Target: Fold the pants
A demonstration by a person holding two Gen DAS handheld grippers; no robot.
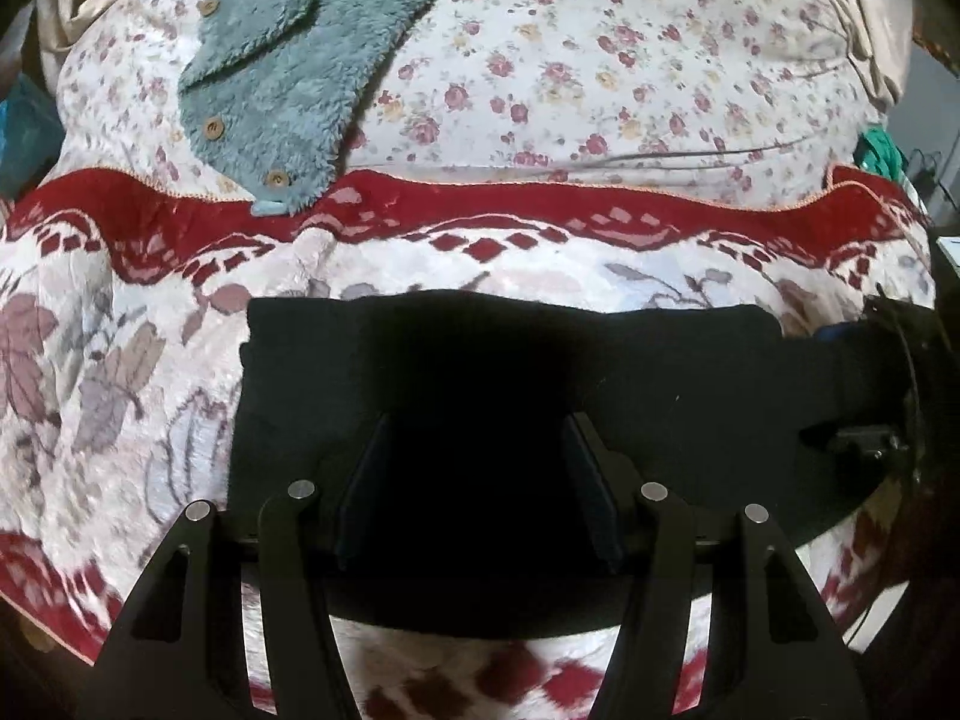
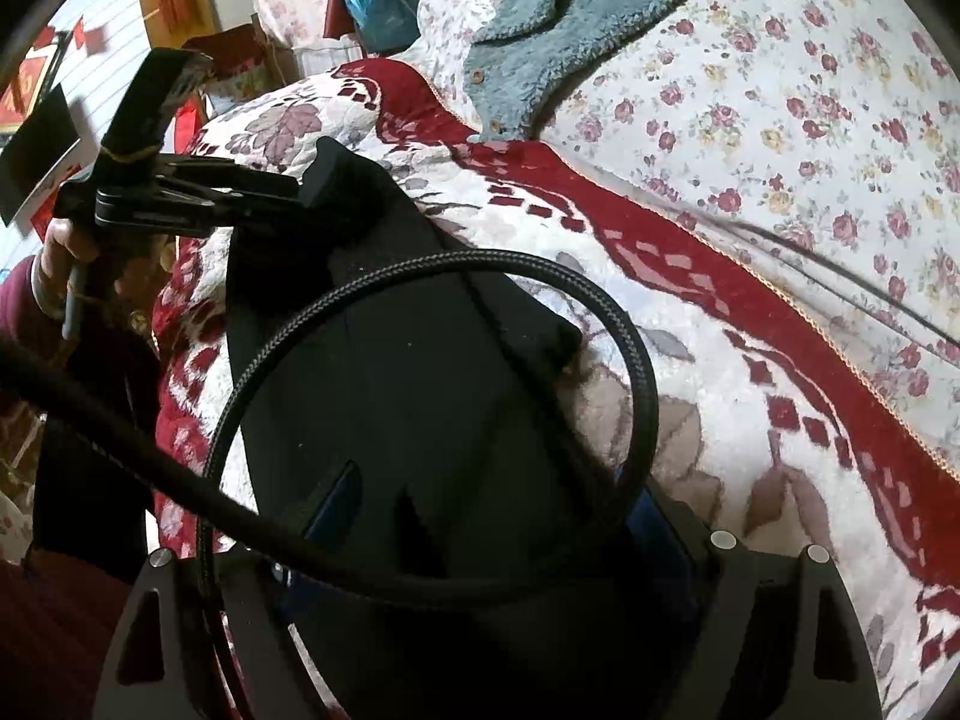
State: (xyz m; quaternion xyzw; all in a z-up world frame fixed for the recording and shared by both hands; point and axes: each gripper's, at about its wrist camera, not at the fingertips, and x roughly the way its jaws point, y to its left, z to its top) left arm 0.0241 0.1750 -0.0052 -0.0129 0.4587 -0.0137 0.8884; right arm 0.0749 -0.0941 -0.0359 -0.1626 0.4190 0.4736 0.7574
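Note:
The black pants (image 1: 510,372) lie folded in a broad band on the red-and-white blanket (image 1: 120,360). My left gripper (image 1: 480,456) hovers just over their near half, open, its pads apart and pressing on nothing. In the right wrist view the same left gripper (image 2: 324,180) shows from the side at the pants' far end, held by a hand (image 2: 60,246). The pants (image 2: 408,396) bulge up over my right gripper (image 2: 492,510). Only slivers of its blue pads (image 2: 336,504) show, standing wide apart, and the cloth hides whether they press on it. A braided black cable (image 2: 630,360) loops across the pants.
A teal fleece garment (image 1: 288,60) with wooden buttons lies on the floral sheet (image 1: 600,60) beyond the blanket's red border. The person's dark red sleeve (image 2: 18,300) is at the left. Cluttered room and boxes stand past the bed's left side.

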